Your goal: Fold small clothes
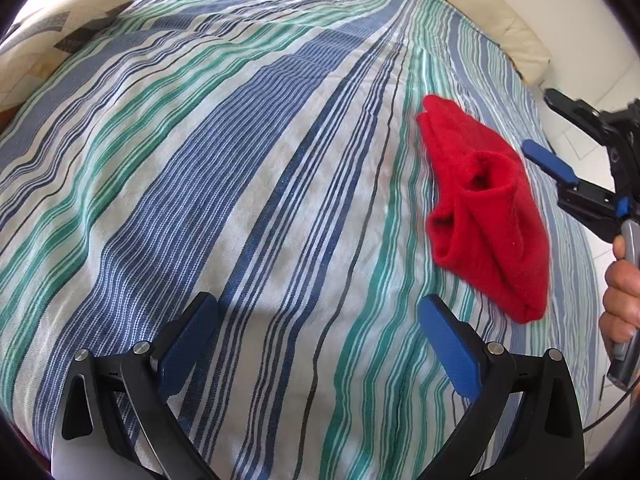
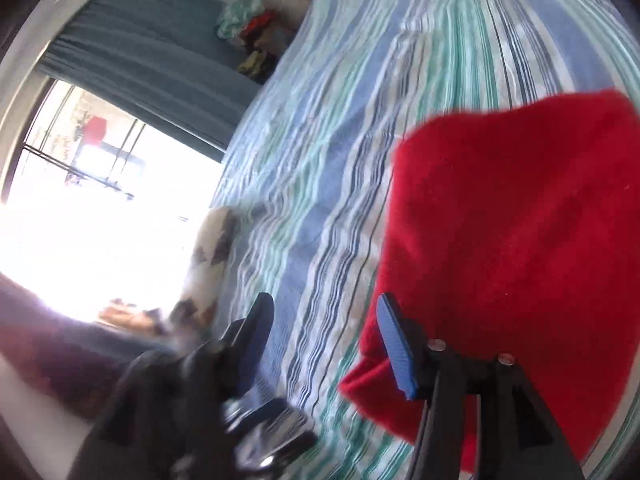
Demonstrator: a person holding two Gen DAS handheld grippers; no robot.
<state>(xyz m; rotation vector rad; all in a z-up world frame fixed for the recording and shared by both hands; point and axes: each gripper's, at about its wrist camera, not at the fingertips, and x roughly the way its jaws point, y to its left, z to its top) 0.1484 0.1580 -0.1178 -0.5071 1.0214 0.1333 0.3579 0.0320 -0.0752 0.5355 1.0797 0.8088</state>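
left gripper (image 1: 318, 320) jaws spread wide, holding nothing, over the striped bedspread (image 1: 240, 180). right gripper (image 2: 326, 320) jaws parted too, nothing between them. red garment (image 1: 486, 208) lies folded at right of frame, just beside the right gripper. patterned pillow (image 1: 48, 36) upper left.

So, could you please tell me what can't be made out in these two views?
- Red garment: what kind it is stays unclear; bunched in the left wrist view, cut off by the lens edge and the right gripper in the right wrist view.
- Pile of clothes beyond the bed: too small and blurred to identify.
- Left gripper: open, touching nothing.
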